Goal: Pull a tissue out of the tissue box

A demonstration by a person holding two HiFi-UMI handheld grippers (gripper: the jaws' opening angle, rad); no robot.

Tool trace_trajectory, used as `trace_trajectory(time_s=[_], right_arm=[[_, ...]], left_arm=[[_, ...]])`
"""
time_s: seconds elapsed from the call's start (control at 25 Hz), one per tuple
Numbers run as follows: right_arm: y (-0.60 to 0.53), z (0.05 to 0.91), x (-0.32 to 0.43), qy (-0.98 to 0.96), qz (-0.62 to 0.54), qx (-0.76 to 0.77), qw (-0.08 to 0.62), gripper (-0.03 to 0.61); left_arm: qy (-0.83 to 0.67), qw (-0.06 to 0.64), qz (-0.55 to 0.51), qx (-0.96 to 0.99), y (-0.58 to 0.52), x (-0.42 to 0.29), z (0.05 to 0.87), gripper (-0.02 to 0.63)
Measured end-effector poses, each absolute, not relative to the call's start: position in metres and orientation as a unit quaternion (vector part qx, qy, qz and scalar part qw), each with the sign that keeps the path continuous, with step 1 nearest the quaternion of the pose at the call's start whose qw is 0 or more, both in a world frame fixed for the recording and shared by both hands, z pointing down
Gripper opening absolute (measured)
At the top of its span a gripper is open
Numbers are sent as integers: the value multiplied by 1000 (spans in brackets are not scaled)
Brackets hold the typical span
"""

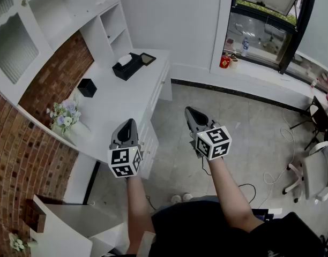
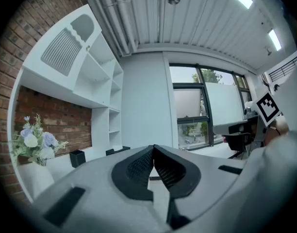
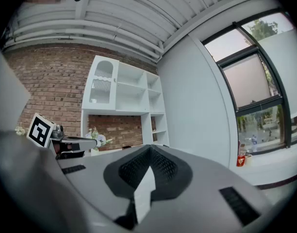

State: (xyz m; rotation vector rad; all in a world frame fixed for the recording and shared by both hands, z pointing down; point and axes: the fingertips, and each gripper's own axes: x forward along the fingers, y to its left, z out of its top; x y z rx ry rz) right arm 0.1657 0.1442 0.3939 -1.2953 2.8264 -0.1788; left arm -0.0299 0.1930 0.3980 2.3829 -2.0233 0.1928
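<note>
Approach step, pull not begun. Left tool (image 1: 129, 123) and right tool (image 1: 191, 111) both closed, empty. Box (image 1: 128, 68) on bench (image 1: 113, 103), well ahead-left of both. Next: get closer, open one tool, pinch tissue (image 1: 124, 60).

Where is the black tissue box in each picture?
Head view: tissue box at the far end of the white desk, upper left.
Left gripper view: tissue box small, just above the jaws, left of middle.
Right gripper view: too small to tell.
Shared landmark: the flowers.
</note>
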Motion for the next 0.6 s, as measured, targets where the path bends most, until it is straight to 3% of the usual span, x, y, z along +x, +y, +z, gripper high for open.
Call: trace_trajectory(time_s=[0.6], right_arm=[[142, 395, 160, 906, -62, -417, 13, -3]], left_arm=[[-642, 10, 59, 764, 190, -33, 402, 9]])
